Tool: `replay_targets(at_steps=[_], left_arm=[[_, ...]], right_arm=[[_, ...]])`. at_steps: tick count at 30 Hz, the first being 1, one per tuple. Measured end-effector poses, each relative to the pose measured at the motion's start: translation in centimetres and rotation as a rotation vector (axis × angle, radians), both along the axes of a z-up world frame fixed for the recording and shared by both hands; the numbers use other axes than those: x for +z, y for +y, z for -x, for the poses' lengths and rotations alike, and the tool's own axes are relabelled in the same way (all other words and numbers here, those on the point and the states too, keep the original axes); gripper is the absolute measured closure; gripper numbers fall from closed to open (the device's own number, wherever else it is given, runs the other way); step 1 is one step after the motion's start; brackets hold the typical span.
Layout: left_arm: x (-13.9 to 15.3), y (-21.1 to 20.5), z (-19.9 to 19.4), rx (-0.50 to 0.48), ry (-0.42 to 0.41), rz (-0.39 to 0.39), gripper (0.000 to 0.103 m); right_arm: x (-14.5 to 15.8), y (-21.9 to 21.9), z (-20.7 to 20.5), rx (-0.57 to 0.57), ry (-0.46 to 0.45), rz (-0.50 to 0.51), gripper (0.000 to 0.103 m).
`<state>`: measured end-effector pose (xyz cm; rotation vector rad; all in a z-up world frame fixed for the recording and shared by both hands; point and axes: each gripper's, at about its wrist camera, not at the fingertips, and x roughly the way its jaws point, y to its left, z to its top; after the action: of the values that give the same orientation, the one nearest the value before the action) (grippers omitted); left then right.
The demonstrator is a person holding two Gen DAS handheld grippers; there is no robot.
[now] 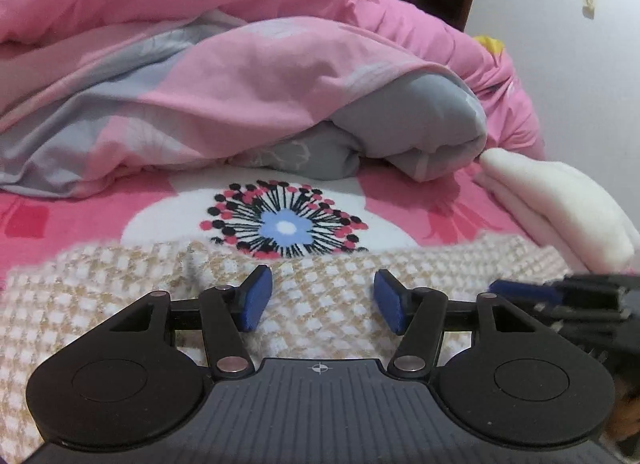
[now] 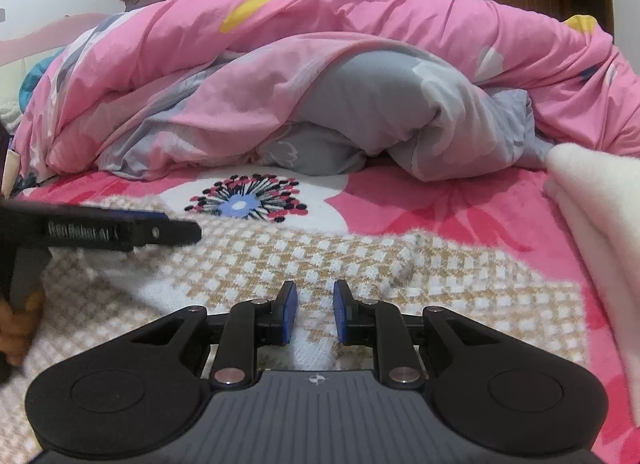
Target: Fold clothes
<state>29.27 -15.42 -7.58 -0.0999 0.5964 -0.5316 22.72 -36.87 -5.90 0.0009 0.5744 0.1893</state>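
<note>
Left gripper (image 1: 322, 300) open wide, nothing between the pads, over the checked garment (image 1: 320, 304). Right gripper (image 2: 315, 314) narrow, pads apart, no clear pinch on that cloth. Garment flat on the floral bedsheet (image 2: 400, 200); folded white cloth (image 2: 600, 200) at three o'clock, pink duvet (image 2: 360, 44) at twelve.

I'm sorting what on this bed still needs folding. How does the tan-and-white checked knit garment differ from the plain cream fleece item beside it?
The tan-and-white checked knit garment lies spread flat in a single layer; the plain cream fleece item sits stacked in several folded layers. The checked one is patterned and waffle-textured, the cream one plain and fluffy. The checked one lies under both grippers, the cream one off to the right. Both rest on the pink floral bedsheet.
</note>
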Motion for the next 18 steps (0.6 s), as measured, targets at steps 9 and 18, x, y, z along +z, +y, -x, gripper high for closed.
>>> replay_targets(at_steps=[9,18], left_arm=[[0.0,0.1,0.3,0.008,-0.024,0.004,0.044],[-0.1,0.3,0.4,0.009,-0.025,0.019,0.044]], right_arm=[[-1.3,-2.3,-4.1,-0.131,0.062,-0.033,0.087],[1.4,-2.8,-1.0,-0.128,-0.042,-0.118,0.087]])
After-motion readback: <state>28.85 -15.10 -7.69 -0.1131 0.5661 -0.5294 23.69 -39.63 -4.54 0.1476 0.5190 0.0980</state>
